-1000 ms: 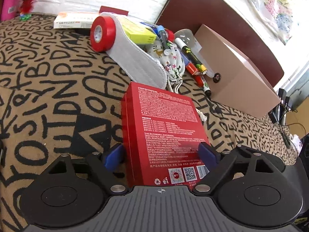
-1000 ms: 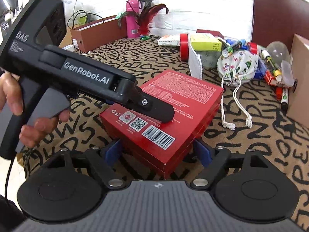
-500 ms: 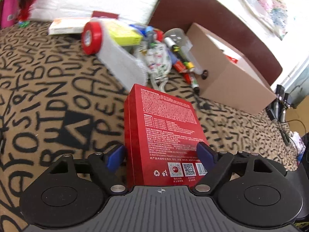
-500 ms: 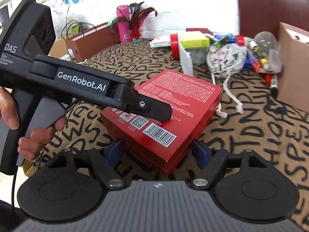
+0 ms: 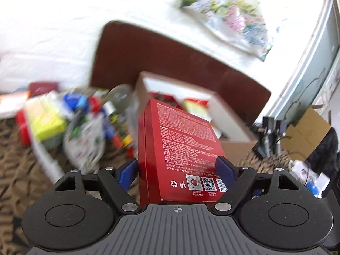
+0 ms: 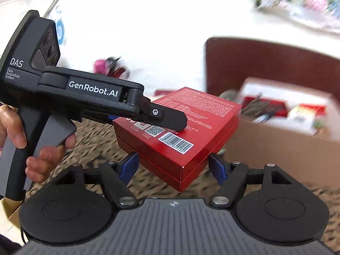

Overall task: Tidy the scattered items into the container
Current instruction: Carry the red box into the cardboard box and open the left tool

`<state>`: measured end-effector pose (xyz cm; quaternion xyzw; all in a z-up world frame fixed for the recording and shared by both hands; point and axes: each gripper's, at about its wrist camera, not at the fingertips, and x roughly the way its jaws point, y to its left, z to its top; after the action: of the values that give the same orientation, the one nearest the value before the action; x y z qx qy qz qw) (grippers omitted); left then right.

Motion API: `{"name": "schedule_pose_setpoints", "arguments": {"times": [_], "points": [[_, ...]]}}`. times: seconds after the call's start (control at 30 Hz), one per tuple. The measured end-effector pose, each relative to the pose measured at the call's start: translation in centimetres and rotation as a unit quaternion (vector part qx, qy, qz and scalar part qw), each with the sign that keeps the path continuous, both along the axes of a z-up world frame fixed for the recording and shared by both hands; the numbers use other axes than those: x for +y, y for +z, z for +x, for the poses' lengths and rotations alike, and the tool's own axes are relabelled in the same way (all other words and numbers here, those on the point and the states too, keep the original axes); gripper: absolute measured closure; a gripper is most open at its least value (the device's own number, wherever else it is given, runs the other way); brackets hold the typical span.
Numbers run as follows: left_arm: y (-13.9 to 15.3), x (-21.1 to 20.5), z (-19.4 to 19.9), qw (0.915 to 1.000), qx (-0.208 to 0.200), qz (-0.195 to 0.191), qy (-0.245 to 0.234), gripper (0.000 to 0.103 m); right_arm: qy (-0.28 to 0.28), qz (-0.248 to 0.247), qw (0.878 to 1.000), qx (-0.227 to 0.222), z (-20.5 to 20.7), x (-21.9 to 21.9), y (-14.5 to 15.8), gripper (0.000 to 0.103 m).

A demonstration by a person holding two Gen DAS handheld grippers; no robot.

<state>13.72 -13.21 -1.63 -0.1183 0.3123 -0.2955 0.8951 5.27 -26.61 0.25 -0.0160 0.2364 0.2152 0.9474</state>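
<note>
Item held: one red box (image 5: 180, 155), flat and printed with small white text, lifted clear of the patterned table (image 5: 12, 170) and carried toward the cardboard box (image 5: 235, 146) beyond it. Left tool (image 5: 177, 165): closed on the near end of the red box, one blue pad against each long side. Right tool (image 6: 174, 165): spread wide, a pad near each side of the box's lower corner, apparently not touching; it holds nothing. Left of the cardboard box, blurred: a heap of loose things (image 5: 85, 123), among them a yellow-green carton and a patterned pouch, not yet tidied. Inside the cardboard box, some packets already lie. Risk, as judged: the grip sits at one end only, so the long overhang could lever the box down or let it slip from the pads; its far edge could also catch the cardboard rim. Legible writing: "GenRobot.AI", "DAS", "Data Acquisition System" on the left tool; barcode, QR codes and recycling mark on the red box.
</note>
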Motion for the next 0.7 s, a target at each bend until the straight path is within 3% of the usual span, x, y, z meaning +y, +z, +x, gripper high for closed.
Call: {"name": "schedule_pose_setpoints", "arguments": {"times": [0.33, 0.7], "points": [[2.1, -10.2, 7.4, 0.9994, 0.004, -0.009, -0.034, 0.023, -0.073, -0.014, 0.997, -0.021, 4.9, -7.9, 2.7, 0.027], [-0.9, -21.0, 15.8, 0.9985, 0.040, -0.016, -0.035, 0.022, -0.124, -0.004, 0.992, 0.023, 12.1, -16.6, 1.4, 0.027]]}}
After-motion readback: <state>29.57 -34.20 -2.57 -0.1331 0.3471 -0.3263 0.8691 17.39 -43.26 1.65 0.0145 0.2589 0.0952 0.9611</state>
